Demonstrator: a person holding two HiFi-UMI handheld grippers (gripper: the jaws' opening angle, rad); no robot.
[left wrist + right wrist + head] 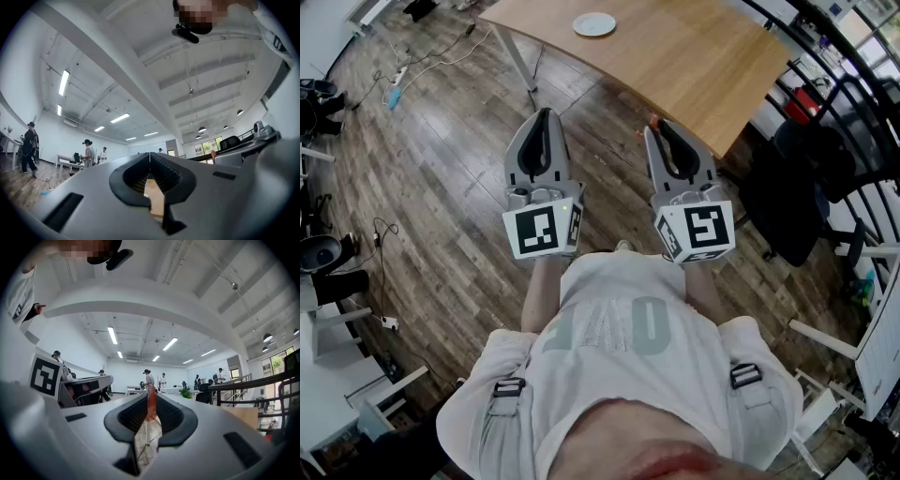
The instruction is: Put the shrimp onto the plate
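Note:
A small white plate (594,24) lies on the far part of a wooden table (703,75). I stand on the floor short of the table with both grippers held at chest height, pointing forward and up. My right gripper (656,127) is shut on a thin orange-red shrimp (652,121). In the right gripper view the shrimp (151,405) stands upright, pinched between the closed jaws of the right gripper (151,397). My left gripper (546,114) is shut with nothing in it; in its own view the tips of the left gripper (150,154) meet. No plate appears in either gripper view.
A white table leg (519,62) stands ahead of the left gripper. A black office chair (802,192) and a dark railing (853,103) are to the right. Cables and a power strip (397,82) lie on the wood floor at left. Distant people stand in the room.

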